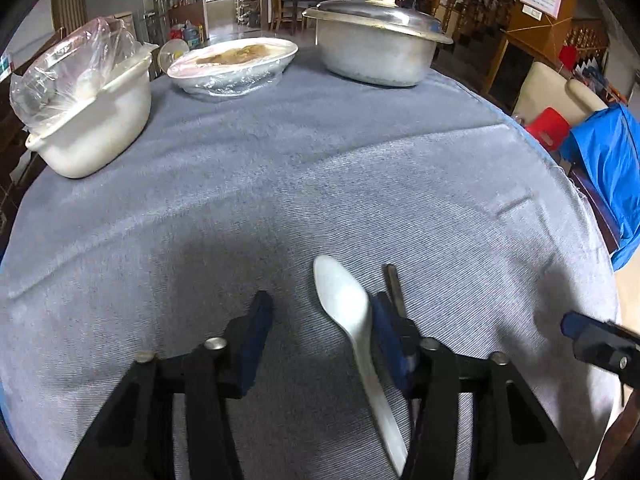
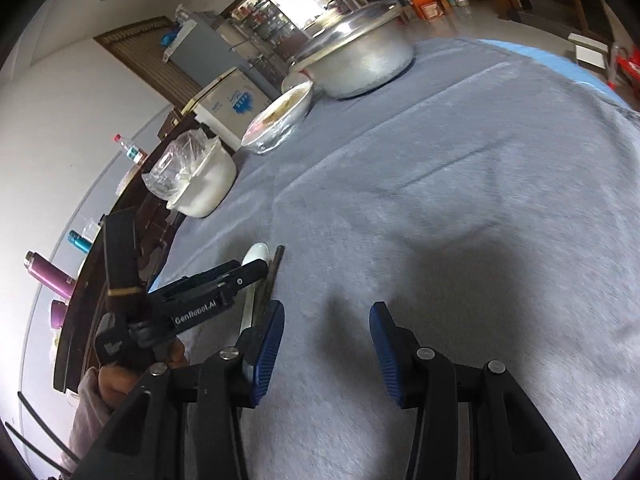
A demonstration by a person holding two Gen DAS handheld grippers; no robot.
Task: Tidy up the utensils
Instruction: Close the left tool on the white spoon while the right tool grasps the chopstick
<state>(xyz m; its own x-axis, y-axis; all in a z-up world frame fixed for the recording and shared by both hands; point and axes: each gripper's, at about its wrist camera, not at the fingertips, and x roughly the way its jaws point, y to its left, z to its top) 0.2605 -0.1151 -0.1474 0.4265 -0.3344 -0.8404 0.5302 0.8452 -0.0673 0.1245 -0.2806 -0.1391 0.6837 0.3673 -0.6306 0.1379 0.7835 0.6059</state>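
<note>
Left gripper [image 1: 320, 320] half open; white plastic spoon [image 1: 352, 328] lies between its blue pads, against the right one, left pad clear. Dark chopsticks [image 1: 394, 286] just outside. Right gripper [image 2: 327, 344] half open, empty over grey tablecloth [image 2: 460, 200].

Desk [image 1: 320, 184] covered edge to edge with a grey-blue ribbed cloth [image 1: 400, 208], faint fold creases across it. Far edge, left to right in the left wrist view: white pot [image 1: 92, 136] with a clear plastic bag in its mouth; shallow bowl [image 1: 234, 66] sealed with cling film; lidded aluminium pot [image 1: 374, 40]. Near edge: white spoon [image 1: 344, 304] flat on the cloth, a dark slim utensil [image 1: 394, 286] just beside it, kind unclear.
</note>
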